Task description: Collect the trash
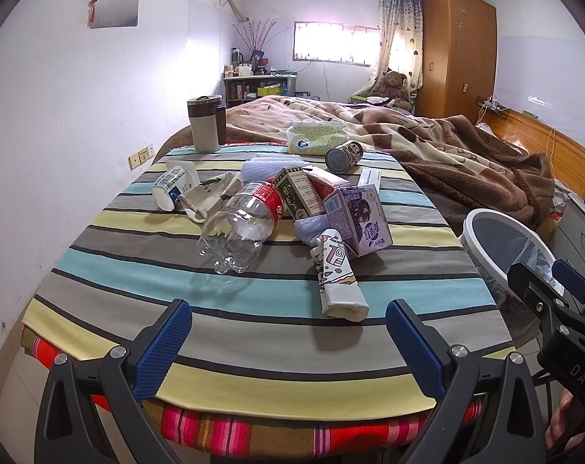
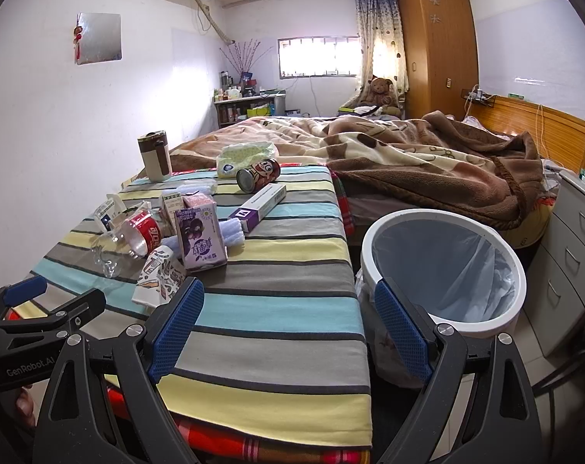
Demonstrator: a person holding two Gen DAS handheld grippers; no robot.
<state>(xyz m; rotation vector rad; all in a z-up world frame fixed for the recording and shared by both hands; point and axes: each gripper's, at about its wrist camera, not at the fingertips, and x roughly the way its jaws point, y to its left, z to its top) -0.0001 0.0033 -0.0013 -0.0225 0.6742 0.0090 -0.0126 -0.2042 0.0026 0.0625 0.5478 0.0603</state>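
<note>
Trash lies on a striped table (image 1: 254,309): a clear plastic bottle with a red label (image 1: 242,224), a purple drink carton (image 1: 360,218), a green carton (image 1: 298,193), a flattened paper cup (image 1: 337,274), a white cup (image 1: 170,189) and a can (image 1: 342,156). A white bin with a clear liner (image 2: 443,266) stands on the floor right of the table. My left gripper (image 1: 288,344) is open and empty at the table's near edge. My right gripper (image 2: 288,321) is open and empty, between table edge and bin.
A grey travel mug (image 1: 205,123) and a tissue pack (image 1: 315,137) stand at the table's far end. A purple-white box (image 2: 257,207) lies near the can (image 2: 257,174). A bed with a brown blanket (image 2: 427,162) lies behind; white drawers (image 2: 570,247) stand at the right.
</note>
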